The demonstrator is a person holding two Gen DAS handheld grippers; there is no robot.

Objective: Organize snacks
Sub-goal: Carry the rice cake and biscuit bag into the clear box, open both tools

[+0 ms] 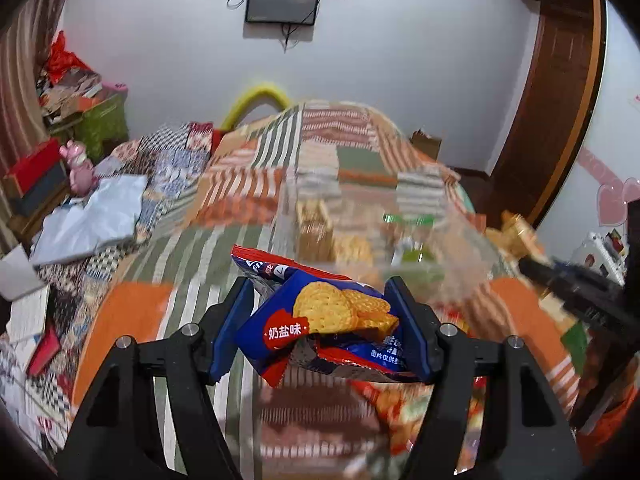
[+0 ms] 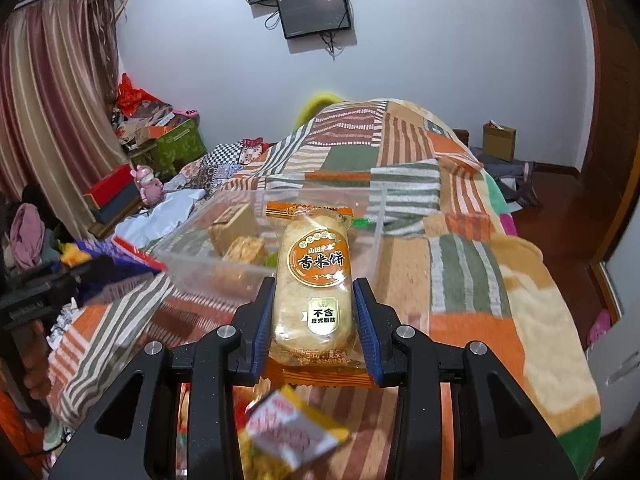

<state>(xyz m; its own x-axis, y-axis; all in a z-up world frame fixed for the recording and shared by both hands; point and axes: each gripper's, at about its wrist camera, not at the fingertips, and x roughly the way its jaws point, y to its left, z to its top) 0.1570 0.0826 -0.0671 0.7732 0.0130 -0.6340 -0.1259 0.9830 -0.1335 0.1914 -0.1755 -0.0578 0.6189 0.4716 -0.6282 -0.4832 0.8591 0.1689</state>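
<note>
Left gripper [image 1: 320, 292] clamped on a blue cracker packet [image 1: 326, 320], lower centre of the left wrist view, held above the striped blanket [image 1: 160, 248]. Right gripper [image 2: 314, 292] clamped on an orange rice cracker packet [image 2: 314, 276], centre of the right wrist view. Clear plastic container [image 2: 192, 264] on the blanket just behind, with wrapped biscuits [image 2: 244, 250] inside. Yellow-white snack packet [image 2: 288, 432] blurred at bottom centre.
</note>
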